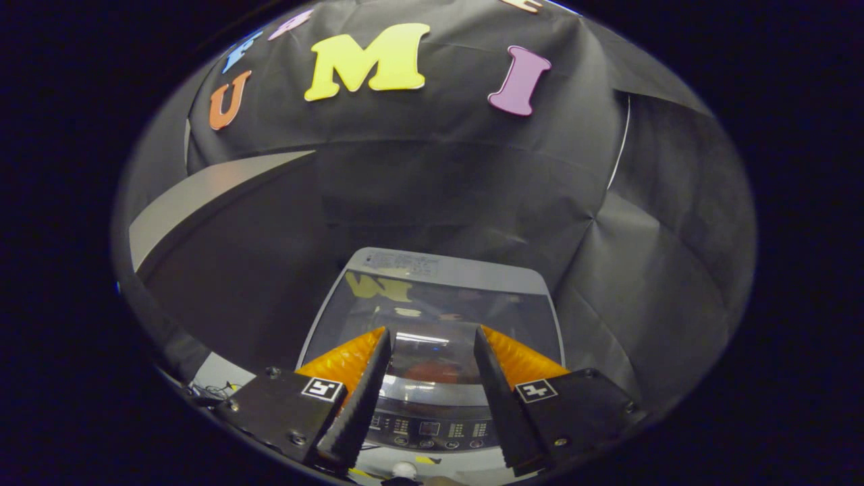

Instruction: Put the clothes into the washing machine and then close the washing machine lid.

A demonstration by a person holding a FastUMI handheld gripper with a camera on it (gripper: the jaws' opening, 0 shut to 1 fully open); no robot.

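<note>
Two black fingers (368,398) of the hand-held gripper (432,395) rise from the bottom of the frame, each backed by an orange ribbed piece and carrying a small square marker on its black mount. They stand spread apart with nothing between them, above the washing machine (432,324) at the lower centre of the frame. The washing machine lid (439,304) is down, a dark glossy pane in a grey frame that mirrors the booth. Through the pane, in the gap between the fingers, a reddish-orange shape (432,371) shows inside the drum; it is too blurred to tell whether it is the clothes. Below it, between the finger bases, lies the control panel (432,428) with rows of small buttons. Black cloth (432,182) hangs behind the machine, across the middle of the frame.
</note>
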